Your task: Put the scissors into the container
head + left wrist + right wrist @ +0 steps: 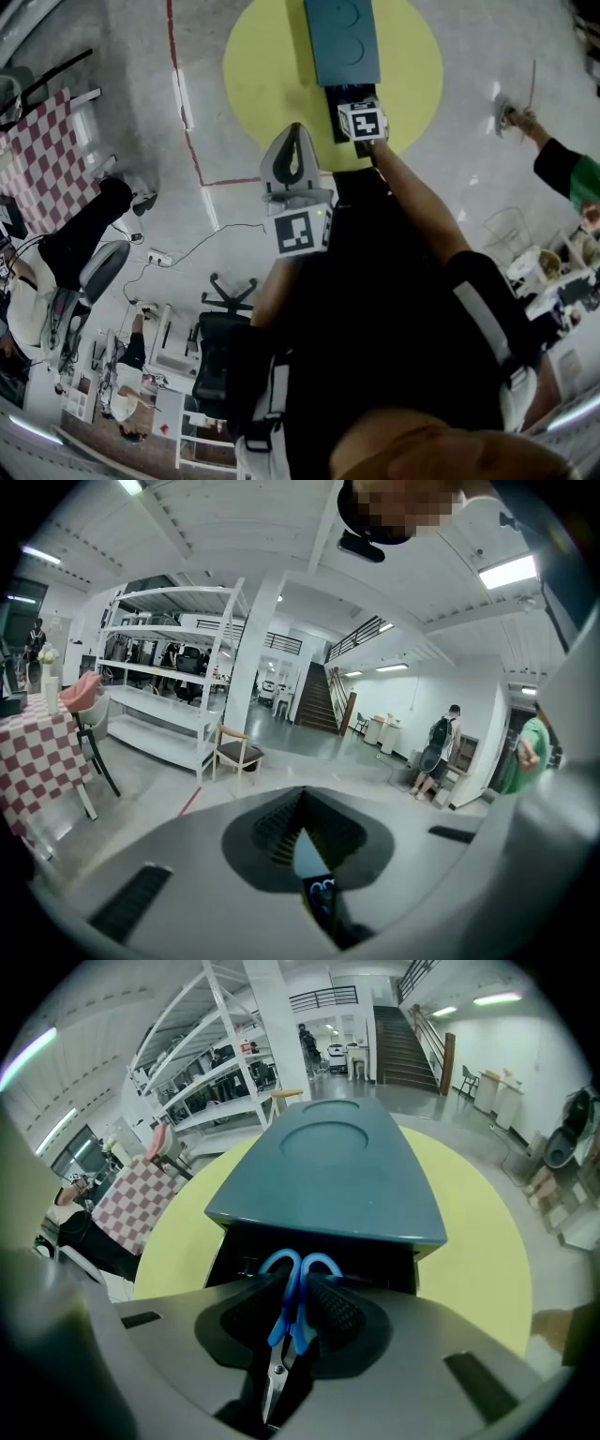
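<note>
The scissors (pixel 282 1316) have glossy blue plastic loop handles and thin bare-metal blades. Their loops point at the container (pixel 337 1176) and sit just before its dark open front, while the blades run back away from it. The right gripper (pixel 292 1290) has its ribbed black jaws pinching the handle shanks just behind the loops. The container is a smooth teal box with a shallow round recess in its flat top. It stands on a round, matte yellow table (pixel 478 1241). The left gripper (pixel 304 799) is held off to the side of the container and away from the table, its ribbed jaws pressed together at the tips and gripping nothing I can make out.
</note>
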